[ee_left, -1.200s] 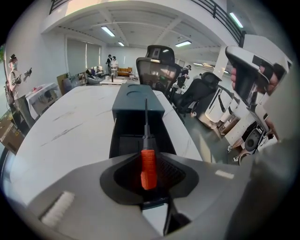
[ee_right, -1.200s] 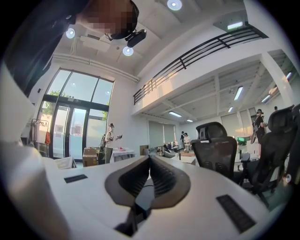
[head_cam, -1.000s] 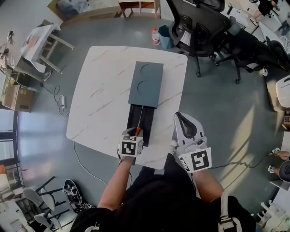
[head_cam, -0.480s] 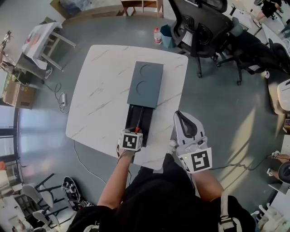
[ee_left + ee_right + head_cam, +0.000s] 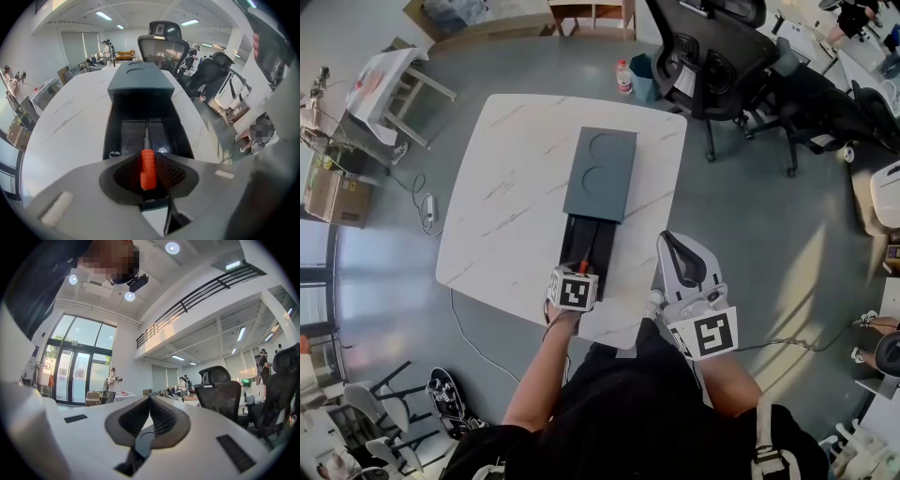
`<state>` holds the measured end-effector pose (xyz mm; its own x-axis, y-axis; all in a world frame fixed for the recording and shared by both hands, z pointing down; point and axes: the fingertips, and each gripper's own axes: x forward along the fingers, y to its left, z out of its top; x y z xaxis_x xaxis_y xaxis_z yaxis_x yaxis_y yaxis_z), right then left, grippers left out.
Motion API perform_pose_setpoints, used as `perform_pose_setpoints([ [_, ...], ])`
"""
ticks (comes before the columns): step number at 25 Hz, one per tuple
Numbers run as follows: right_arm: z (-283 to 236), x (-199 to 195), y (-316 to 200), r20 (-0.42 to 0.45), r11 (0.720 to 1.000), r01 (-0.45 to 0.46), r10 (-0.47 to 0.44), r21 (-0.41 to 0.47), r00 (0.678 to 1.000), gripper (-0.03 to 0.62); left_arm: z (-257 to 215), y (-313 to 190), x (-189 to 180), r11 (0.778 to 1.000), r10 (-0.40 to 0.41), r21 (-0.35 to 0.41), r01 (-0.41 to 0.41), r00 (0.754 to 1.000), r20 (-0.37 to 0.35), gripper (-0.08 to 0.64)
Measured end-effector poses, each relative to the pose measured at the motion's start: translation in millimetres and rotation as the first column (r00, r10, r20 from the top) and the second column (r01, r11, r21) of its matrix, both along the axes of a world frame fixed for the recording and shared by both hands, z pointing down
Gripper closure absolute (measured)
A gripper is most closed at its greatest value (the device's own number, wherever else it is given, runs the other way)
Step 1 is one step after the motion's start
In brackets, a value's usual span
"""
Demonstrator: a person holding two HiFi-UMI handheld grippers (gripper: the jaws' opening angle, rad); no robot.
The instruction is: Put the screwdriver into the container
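Observation:
A long dark container [image 5: 607, 246] lies on the white marble table [image 5: 516, 197]. Its lid [image 5: 602, 173] is slid back, so the near half is open. My left gripper [image 5: 579, 272] hovers at the container's near end, shut on the orange handle of the screwdriver [image 5: 148, 168]. Its jaws are easing open with the handle still between the pads. The metal shaft [image 5: 146, 133] points forward and down into the open container [image 5: 115, 126]. My right gripper [image 5: 675, 246] hangs off the table's right edge, shut and empty [image 5: 149, 401].
Black office chairs [image 5: 712, 56] stand beyond the table's far right corner, near a bottle [image 5: 622, 75] and a blue bin on the floor. A cable [image 5: 422, 202] runs on the floor at the left. The person's body is against the table's near edge.
My left gripper has crept forward along the container's near end with the screwdriver. The right gripper has hardly moved.

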<state>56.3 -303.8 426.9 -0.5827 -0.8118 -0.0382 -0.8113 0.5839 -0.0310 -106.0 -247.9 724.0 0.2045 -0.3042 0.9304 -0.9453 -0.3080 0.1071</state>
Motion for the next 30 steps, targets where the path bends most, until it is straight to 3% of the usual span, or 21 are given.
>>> perform_pose_setpoints([
  [3, -2.6, -2.7, 4.2, 0.000, 1.000, 0.001, -0.001, 0.004, 1.000, 0.584, -14.7, -3.5, -1.7, 0.998, -0.007, 0.068, 0.008, 1.000, -0.004, 0.453],
  [12, -17.8, -22.4, 24.0, 0.000, 0.999, 0.024, -0.024, 0.033, 1.000, 0.584, -31.4, -2.5, 0.0, 0.988, -0.007, 0.157, 0.017, 0.998, -0.063, 0.407],
  [15, -21.3, -22.4, 28.7, 0.002, 0.999, 0.021, -0.022, 0.038, 1.000, 0.584, -56.0, -7.4, 1.1, 0.973, -0.015, 0.226, 0.038, 0.995, -0.102, 0.407],
  [18, -24.1, -23.2, 33.3, 0.008, 0.999, 0.010, -0.010, 0.046, 1.000, 0.584, -94.8, -11.7, -2.3, 0.942, -0.016, 0.329, 0.061, 0.990, -0.137, 0.419],
  [20, -26.8, -26.0, 36.4, 0.010, 0.999, 0.005, -0.006, 0.051, 1.000, 0.584, -124.7, -15.3, -8.1, 0.909, -0.020, 0.409, 0.082, 0.988, -0.155, 0.464],
  [22, -29.7, -28.9, 38.9, 0.005, 0.999, 0.007, -0.007, 0.053, 1.000, 0.584, -157.0, -20.0, -13.5, 0.859, -0.025, 0.501, 0.108, 0.985, -0.170, 0.513],
  [23, -31.0, -30.1, 39.8, 0.002, 0.998, 0.009, -0.009, 0.055, 1.000, 0.584, -174.9, -22.7, -15.0, 0.826, -0.024, 0.550, 0.122, 0.983, -0.181, 0.546],
  [27, -36.1, -33.2, 44.6, -0.005, 0.998, 0.012, -0.012, 0.068, 1.000, 0.584, -237.9, -22.0, -13.6, 0.691, 0.034, 0.704, 0.164, 0.966, -0.257, 0.551],
  [30, -41.0, -36.9, 48.5, -0.009, 0.997, -0.003, 0.004, 0.078, 1.000, 0.584, -280.9, -13.6, -15.1, 0.575, 0.096, 0.796, 0.191, 0.950, -0.297, 0.551],
])
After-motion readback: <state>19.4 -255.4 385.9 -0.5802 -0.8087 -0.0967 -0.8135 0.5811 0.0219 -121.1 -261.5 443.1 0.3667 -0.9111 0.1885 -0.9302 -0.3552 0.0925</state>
